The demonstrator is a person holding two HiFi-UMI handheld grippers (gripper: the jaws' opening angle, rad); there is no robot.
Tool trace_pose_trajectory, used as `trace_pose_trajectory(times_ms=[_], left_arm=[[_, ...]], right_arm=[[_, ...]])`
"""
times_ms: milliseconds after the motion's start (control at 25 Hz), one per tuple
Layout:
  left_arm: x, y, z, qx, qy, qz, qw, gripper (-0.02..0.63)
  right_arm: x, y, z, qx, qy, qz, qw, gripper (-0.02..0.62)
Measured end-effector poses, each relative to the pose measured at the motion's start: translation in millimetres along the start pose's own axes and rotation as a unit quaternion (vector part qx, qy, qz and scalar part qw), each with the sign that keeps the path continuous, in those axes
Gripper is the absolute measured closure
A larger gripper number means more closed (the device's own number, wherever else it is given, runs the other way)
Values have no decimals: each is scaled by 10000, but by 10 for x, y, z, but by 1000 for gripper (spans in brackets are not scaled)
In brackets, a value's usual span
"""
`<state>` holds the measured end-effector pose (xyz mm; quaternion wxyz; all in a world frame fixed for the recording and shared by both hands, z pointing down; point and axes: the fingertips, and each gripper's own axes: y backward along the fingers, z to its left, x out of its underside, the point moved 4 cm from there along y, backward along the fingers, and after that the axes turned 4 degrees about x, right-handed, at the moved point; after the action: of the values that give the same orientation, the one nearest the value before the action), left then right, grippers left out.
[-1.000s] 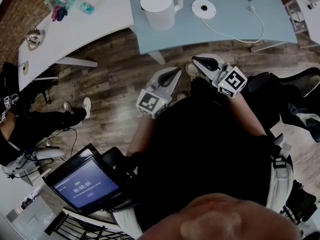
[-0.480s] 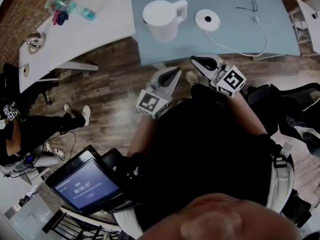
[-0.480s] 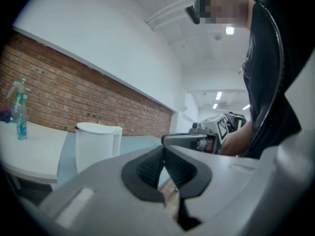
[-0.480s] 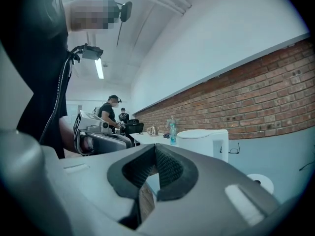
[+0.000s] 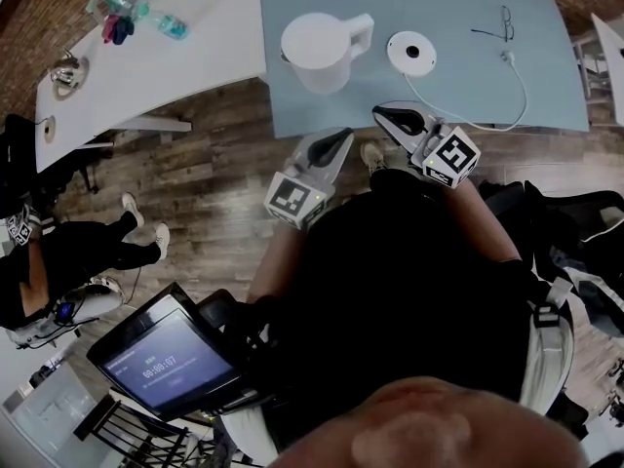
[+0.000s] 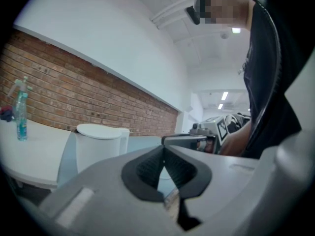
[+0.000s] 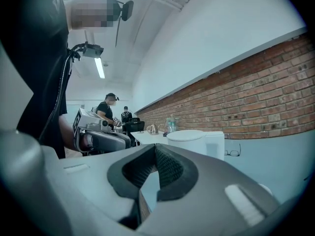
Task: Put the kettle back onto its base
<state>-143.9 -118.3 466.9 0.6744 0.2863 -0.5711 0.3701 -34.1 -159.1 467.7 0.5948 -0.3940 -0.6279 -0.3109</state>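
Observation:
A white kettle (image 5: 322, 49) with a lid stands on the blue-grey table (image 5: 468, 105). Its round white base (image 5: 410, 53) lies to the right of it, apart, and a white cable (image 5: 507, 86) runs off from the base. My left gripper (image 5: 345, 136) and right gripper (image 5: 379, 115) are held level in front of my body, just short of the table's near edge. Both are shut with nothing between the jaws. The kettle (image 6: 101, 146) shows ahead and to the left in the left gripper view. The kettle (image 7: 196, 141) also shows just right of the jaws in the right gripper view.
Glasses (image 5: 506, 23) lie on the table beyond the base. A white table (image 5: 146, 66) at the left holds a spray bottle (image 5: 136, 6). A seated person's legs (image 5: 88, 247) are on the wooden floor at the left. A screen (image 5: 166, 354) sits at my lower left, dark bags (image 5: 575, 222) at the right.
The table with the kettle and base has come nearer in the head view. Both grippers have advanced toward its edge and stay shut, side by side.

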Motion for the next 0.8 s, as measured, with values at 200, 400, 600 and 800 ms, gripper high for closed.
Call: trace_pose_trajectory(times_ms=[200, 400, 600, 800], left_arm=[[-57, -108, 149, -159, -49, 34, 9999, 604], [-124, -207, 251, -294, -95, -18, 9995, 604], [-206, -267, 406, -504, -146, -4, 9986, 604], [-277, -333, 526, -687, -252, -34, 9973, 604]], right_arm=[[-40, -97, -184, -98, 2, -26, 9999, 591], [-84, -142, -350, -182, 18, -34, 9998, 591], [-133, -206, -505, -285, 115, -29, 9995, 591], [-116, -274, -592, -466, 564, 98, 9973, 591]])
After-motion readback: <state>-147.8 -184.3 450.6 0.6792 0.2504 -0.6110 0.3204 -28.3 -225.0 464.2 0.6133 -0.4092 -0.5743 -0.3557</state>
